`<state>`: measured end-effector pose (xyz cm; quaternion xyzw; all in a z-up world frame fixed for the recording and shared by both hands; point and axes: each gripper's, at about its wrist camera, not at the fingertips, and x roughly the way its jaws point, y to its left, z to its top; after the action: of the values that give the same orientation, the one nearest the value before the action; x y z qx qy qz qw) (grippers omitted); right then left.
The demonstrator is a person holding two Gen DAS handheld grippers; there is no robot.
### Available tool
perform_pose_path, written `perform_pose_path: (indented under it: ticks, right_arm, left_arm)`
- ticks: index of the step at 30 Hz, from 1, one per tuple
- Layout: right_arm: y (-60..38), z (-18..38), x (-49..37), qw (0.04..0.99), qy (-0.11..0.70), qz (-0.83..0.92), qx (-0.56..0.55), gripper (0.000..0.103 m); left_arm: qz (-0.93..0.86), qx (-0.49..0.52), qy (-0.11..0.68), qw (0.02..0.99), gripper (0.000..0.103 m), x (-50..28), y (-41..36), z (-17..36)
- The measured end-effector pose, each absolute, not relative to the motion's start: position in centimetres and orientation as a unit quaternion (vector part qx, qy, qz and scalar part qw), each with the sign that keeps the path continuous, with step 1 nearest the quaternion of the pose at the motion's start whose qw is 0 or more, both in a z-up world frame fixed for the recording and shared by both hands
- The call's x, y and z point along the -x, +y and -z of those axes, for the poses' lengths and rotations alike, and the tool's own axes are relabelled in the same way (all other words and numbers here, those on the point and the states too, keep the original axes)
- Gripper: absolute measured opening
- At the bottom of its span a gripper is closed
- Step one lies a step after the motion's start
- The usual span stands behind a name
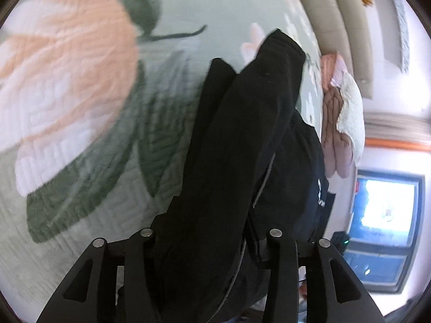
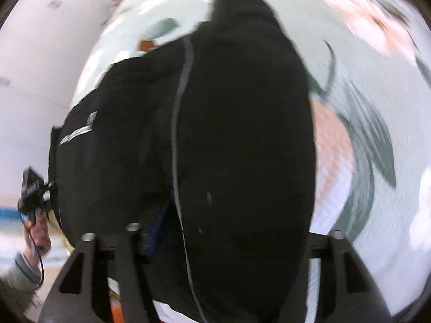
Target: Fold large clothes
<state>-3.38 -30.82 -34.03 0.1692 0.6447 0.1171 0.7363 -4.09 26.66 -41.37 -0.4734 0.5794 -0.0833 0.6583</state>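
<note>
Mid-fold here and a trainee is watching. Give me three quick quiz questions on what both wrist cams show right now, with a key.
1. True or false: the black garment lies flat and untouched on the floral quilt.
2. The garment's light lettering shows in which view? A) right wrist only B) both wrist views
3. Fill in: a pink item lies at the quilt's ____.

Key: 1 false, it bunches between both grippers' fingers; 2 B; 3 edge.

We see a black jacket (image 1: 242, 140) bunched in thick folds, hanging over the floral quilted bed. A thin pale zipper line runs down its middle, and small white lettering sits on one panel. It's blurred in both views.
</note>
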Motion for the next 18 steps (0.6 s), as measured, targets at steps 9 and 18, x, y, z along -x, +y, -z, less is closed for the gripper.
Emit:
perform_pose_path:
  ticks: [9, 18]
  right_arm:
    - [-34.1, 27.5, 7.7, 0.738, 0.641, -0.004, -0.21, 0.074]
    - [-20.6, 26.4, 6.5, 0.768, 0.636, -0.043, -0.061, 0.074]
  left_arm:
    - [0.024, 0.425, 0.576, 0.698, 0.046, 5.9, 30.2, 33.9]
    - [0.068, 0.213, 0.576, 0.786, 0.046, 2.9, 17.9, 26.5]
